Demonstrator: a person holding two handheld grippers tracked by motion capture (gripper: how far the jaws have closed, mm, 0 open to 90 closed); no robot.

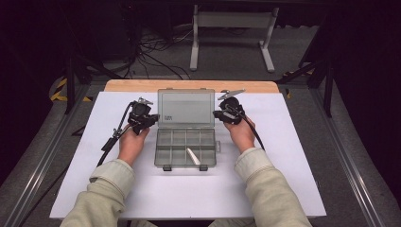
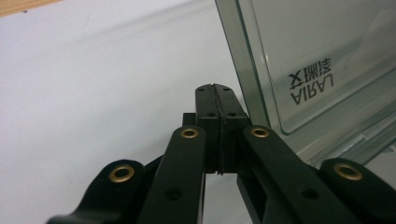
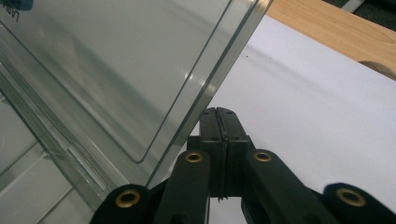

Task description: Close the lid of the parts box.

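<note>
A clear plastic compartment box (image 1: 185, 148) lies open at the table's centre, its lid (image 1: 185, 108) raised toward the far side. One white piece (image 1: 193, 156) lies in a near compartment. My left gripper (image 1: 150, 118) rests just left of the lid, jaws pressed together with nothing between them. In the left gripper view the shut jaws (image 2: 216, 91) sit beside the lid's edge (image 2: 238, 60), which bears a mirrored label (image 2: 312, 80). My right gripper (image 1: 218, 113) is at the lid's right side, also shut and empty. Its own view has the jaw tips (image 3: 217, 112) next to the lid's edge (image 3: 219, 70).
The box sits on a white sheet (image 1: 283, 161) over a wooden tabletop (image 1: 189, 85). Cables (image 1: 111, 142) trail from each gripper toward the near side. Beyond the table are floor cables (image 1: 156, 56) and a white frame leg (image 1: 194, 42).
</note>
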